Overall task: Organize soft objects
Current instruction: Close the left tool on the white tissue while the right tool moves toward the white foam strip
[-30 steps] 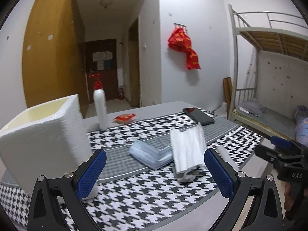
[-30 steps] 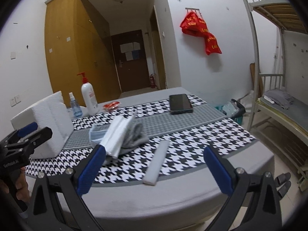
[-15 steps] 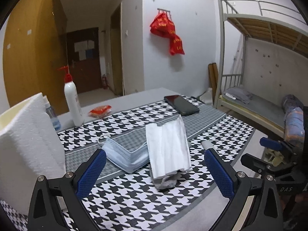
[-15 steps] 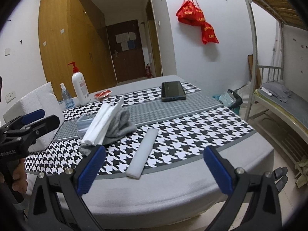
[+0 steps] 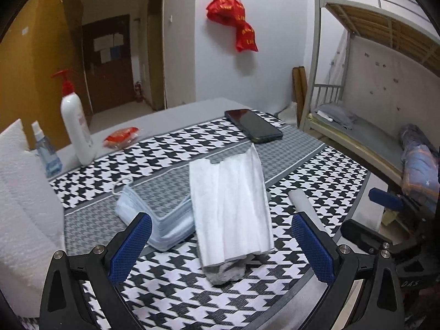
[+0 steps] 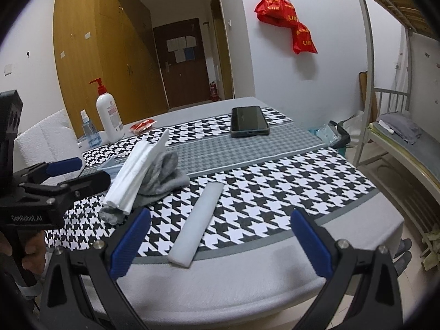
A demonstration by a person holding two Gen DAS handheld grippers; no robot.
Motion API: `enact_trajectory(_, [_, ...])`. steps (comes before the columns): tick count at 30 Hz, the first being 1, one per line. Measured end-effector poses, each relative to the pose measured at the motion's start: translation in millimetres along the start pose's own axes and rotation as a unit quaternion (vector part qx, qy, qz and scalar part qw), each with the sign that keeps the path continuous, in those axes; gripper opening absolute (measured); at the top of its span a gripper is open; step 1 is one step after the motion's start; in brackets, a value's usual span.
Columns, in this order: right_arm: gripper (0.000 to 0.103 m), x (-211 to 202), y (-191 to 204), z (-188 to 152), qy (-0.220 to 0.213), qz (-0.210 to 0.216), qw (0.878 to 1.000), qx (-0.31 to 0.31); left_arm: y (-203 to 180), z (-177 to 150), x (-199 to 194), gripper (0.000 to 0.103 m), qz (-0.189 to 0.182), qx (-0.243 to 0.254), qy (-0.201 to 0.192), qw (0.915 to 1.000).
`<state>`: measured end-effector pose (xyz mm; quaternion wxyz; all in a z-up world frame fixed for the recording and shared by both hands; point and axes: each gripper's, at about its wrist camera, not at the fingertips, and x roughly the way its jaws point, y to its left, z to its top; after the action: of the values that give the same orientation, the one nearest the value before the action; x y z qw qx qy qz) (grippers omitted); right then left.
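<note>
The left hand-held gripper [image 5: 221, 243] hovers released above the near edge of the counter [image 6: 220, 283], its blue-padded fingers [image 5: 130, 247] spread wide with nothing between them. The right hand-held gripper [image 6: 220, 242] is likewise released and empty, its fingers framing a pale, long foam strip [image 6: 196, 224] that lies flat on the black-and-white houndstooth cloth [image 5: 170, 288] near the counter's near edge.

Just ahead of the left gripper lies a folded white paper towel [image 5: 231, 206], draped over a crumpled grey cloth [image 5: 227, 272] whose end sticks out at the near side. Touching the towel's left side is a stack of light blue face masks [image 5: 162, 225], lying flat on the grey band of the houndstooth cloth. The foam strip is just to the right of the towel, apart from it.

At the left stands a white foam box [image 5: 24, 206]. Beyond it, at the far left, a small blue spray bottle [image 5: 45, 151] and a tall white pump bottle with a red nozzle [image 5: 75, 126] stand upright, with a red snack packet [image 5: 121, 137] lying near them. A black phone [image 5: 253, 125] lies flat at the far right of the counter. A hand [image 6: 30, 247] grips the left gripper's handle in the right wrist view.
</note>
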<state>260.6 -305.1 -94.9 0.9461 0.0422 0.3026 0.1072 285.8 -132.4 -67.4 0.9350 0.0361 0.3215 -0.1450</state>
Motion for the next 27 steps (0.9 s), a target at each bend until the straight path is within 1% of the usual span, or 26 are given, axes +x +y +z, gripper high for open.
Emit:
enact_trajectory(4, [0.103,3.6,-2.2,0.6,0.004,0.003,1.0,0.001,-5.5,1.4,8.6,0.101,-0.012,0.008,0.012,0.9998])
enact_trajectory(6, [0.103,4.8,-2.4,0.9,0.006,0.004,1.0,-0.001,-6.4,2.1,13.0,0.096,-0.011,0.01,0.017,0.9997])
enact_trajectory(7, [0.103,5.9,-2.1,1.1,0.007,0.005,1.0,-0.002,-6.3,2.7,15.3,0.095,-0.012,0.011,0.02,0.9997])
enact_trajectory(10, [0.103,8.9,-2.3,1.5,0.011,0.006,1.0,-0.005,-4.0,2.6,23.7,0.089,0.0,0.009,0.03,0.9995])
enact_trajectory(12, [0.103,10.8,-2.0,0.7,0.013,0.007,1.0,-0.007,-0.5,2.2,28.6,0.081,-0.002,0.006,0.038,0.9993])
enact_trajectory(14, [0.103,13.5,-2.2,1.2,0.015,0.007,1.0,-0.006,4.3,1.4,34.8,0.077,-0.008,-0.007,0.05,0.9987])
enact_trajectory(15, [0.103,14.3,-2.6,0.9,0.016,0.008,1.0,-0.006,6.7,0.6,38.1,0.071,-0.014,-0.012,0.057,0.9982])
enact_trajectory(17, [0.103,15.5,-3.0,-0.2,0.018,0.007,1.0,-0.006,8.4,-0.3,41.7,0.065,-0.016,-0.014,0.064,0.9977])
enact_trajectory(19, [0.103,16.4,-3.5,-1.0,0.02,0.007,1.0,-0.006,10.7,-1.4,44.7,0.06,-0.02,-0.019,0.069,0.9972])
enact_trajectory(20, [0.103,17.3,-3.7,-1.4,0.022,0.006,1.0,-0.006,11.7,-1.5,45.4,0.053,-0.027,-0.023,0.071,0.9969])
enact_trajectory(22, [0.103,18.5,-3.8,-2.2,0.024,0.006,1.0,-0.008,14.9,-2.0,47.7,0.047,-0.043,-0.032,0.076,0.9957])
enact_trajectory(23, [0.103,19.4,-3.3,-2.2,0.025,0.005,1.0,-0.008,16.1,-2.3,48.6,0.039,-0.046,-0.034,0.077,0.9954])
enact_trajectory(24, [0.103,20.2,-3.1,-2.3,0.027,0.006,1.0,-0.008,16.9,-3.0,50.3,0.033,-0.048,-0.035,0.079,0.9951])
enact_trajectory(26, [0.103,22.2,-1.9,-2.7,0.03,0.008,0.999,-0.01,19.6,-4.0,51.8,0.027,-0.059,-0.039,0.083,0.994])
enact_trajectory(27, [0.103,23.1,-0.9,-2.7,0.031,0.008,0.999,-0.011,21.1,-3.7,51.0,0.02,-0.065,-0.042,0.08,0.9938])
